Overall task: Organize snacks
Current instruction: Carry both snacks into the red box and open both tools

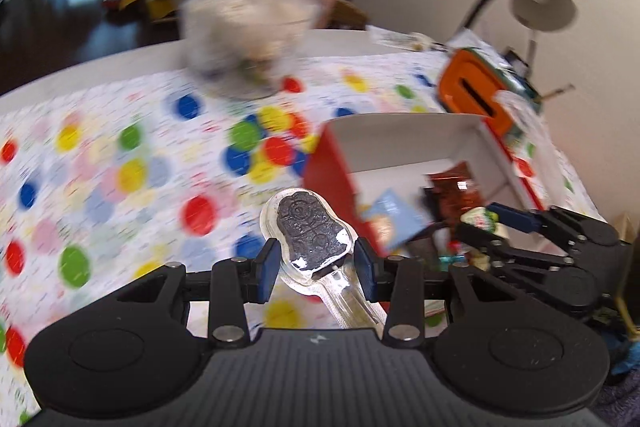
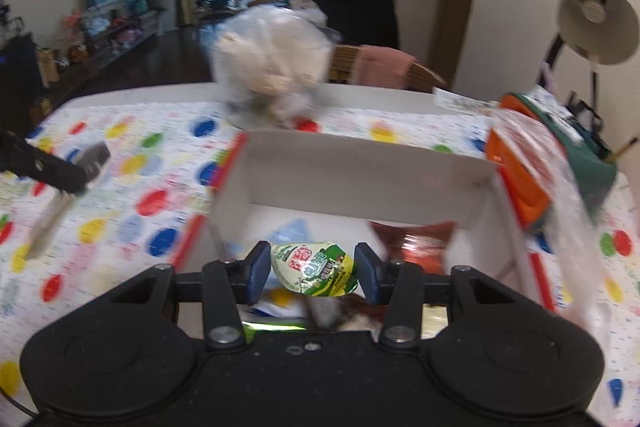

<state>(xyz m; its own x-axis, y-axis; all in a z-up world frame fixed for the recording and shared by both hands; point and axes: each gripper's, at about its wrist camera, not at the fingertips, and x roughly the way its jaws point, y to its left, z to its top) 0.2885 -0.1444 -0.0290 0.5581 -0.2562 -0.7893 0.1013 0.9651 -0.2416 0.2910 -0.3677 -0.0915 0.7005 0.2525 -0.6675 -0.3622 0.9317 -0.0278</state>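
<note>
My left gripper [image 1: 316, 265] is shut on a clear-wrapped dark chocolate pop [image 1: 310, 233] and holds it above the dotted tablecloth, left of a red box with white inside [image 1: 404, 139]. My right gripper [image 2: 312, 269] is shut on a green and white jelly cup [image 2: 314, 269], held over the same box [image 2: 360, 183]. The box holds a blue packet [image 1: 390, 217] and a red shiny packet [image 2: 416, 243]. The right gripper also shows in the left wrist view [image 1: 486, 223], over the box's near corner. The left gripper shows at the left edge of the right wrist view [image 2: 64, 171].
A clear bag of pale snacks [image 2: 272, 67] stands at the table's far side. An orange and green container [image 2: 528, 171] and a desk lamp [image 2: 596, 23] are to the right of the box. A chair [image 2: 384, 67] stands behind the table.
</note>
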